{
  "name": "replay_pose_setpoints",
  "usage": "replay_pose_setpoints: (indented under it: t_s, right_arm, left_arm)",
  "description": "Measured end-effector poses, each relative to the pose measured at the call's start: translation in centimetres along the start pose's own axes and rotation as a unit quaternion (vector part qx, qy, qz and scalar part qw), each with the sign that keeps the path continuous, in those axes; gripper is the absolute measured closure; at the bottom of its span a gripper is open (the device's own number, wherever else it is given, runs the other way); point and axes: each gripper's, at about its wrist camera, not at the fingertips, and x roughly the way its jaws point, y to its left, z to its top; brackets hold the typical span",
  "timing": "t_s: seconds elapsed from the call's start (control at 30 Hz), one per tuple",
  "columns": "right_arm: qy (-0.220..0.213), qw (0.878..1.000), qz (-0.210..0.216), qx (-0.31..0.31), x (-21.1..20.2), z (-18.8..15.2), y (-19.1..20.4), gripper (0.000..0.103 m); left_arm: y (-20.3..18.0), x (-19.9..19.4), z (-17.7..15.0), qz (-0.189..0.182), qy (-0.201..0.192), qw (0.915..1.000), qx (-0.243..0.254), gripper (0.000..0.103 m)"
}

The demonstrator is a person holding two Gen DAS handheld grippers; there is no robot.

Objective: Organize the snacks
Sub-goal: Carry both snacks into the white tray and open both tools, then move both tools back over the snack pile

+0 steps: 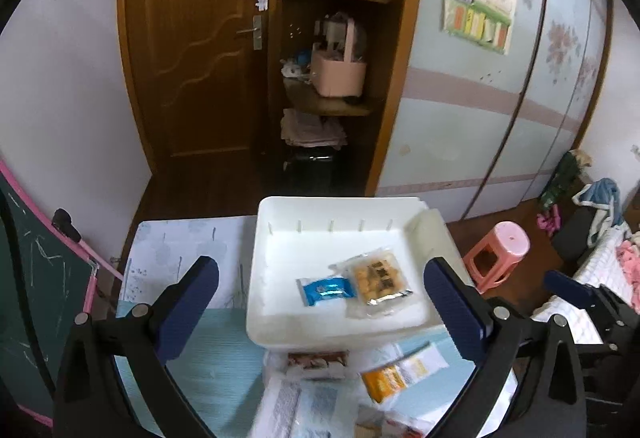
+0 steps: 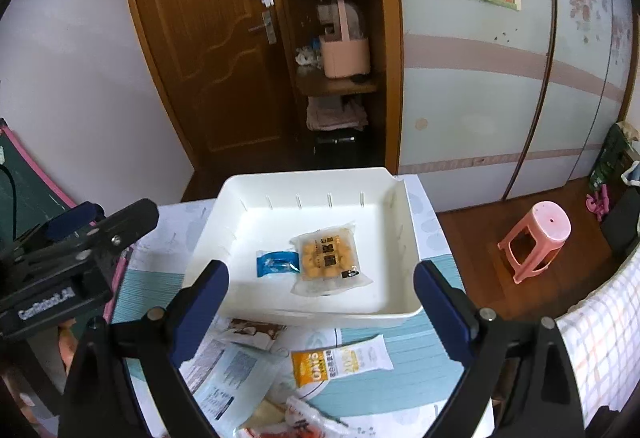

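Surface: a small table covered with a pale blue-green mat, ribbed in fine lines, and a white printed sheet at its far side. Room beyond: a brown panelled wooden door with a metal lever handle, an open wooden shelf unit holding a pink handled basket, folded cloth below it, and pale sliding wardrobe doors with a pink band and floral print, a paper chart stuck to them. A pink plastic stool stands on the dark wooden floor. A green chalkboard with a pink frame leans at my left.

Task items: a white rigid plastic tray, squarish with rounded corners and slotted walls, sits on the table. Inside it lie two snacks side by side, touching or nearly so: a small glossy blue packet and a clear square pack of yellow-orange pieces. On the mat in front of the tray lie an orange-and-white sachet, a brown-and-white wrapper and further crinkled packets, some blurred.

My left tongs stand wide apart, nothing between the blue pads. My right tongs likewise stand wide apart and empty, over the tray's near edge.
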Motion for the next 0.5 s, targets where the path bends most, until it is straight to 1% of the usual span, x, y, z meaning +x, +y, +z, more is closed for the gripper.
replay_pose_setpoints:
  t_s: [0.1, 0.27, 0.5]
  right_arm:
    - [-0.014, 1.000, 0.000, 0.000, -2.0, -0.5, 0.2, 0.008]
    - [-0.041, 0.999, 0.004, -0.011, -5.8, -1.4, 1.0, 0.008]
    - [-0.087, 0.995, 0.001, -0.045, -10.1, -3.6, 2.3, 0.008]
  left_arm:
    - [-0.4, -2.6, -0.3, -0.008, -0.013, 0.9999, 0.007, 0.001]
    - [-1.3, -7.0, -1.3, 0.002, -0.041, 0.9981, 0.045, 0.001]
    - [-1.0, -11.8, -3.4, -0.014, -0.054, 0.9972, 0.050, 0.001]
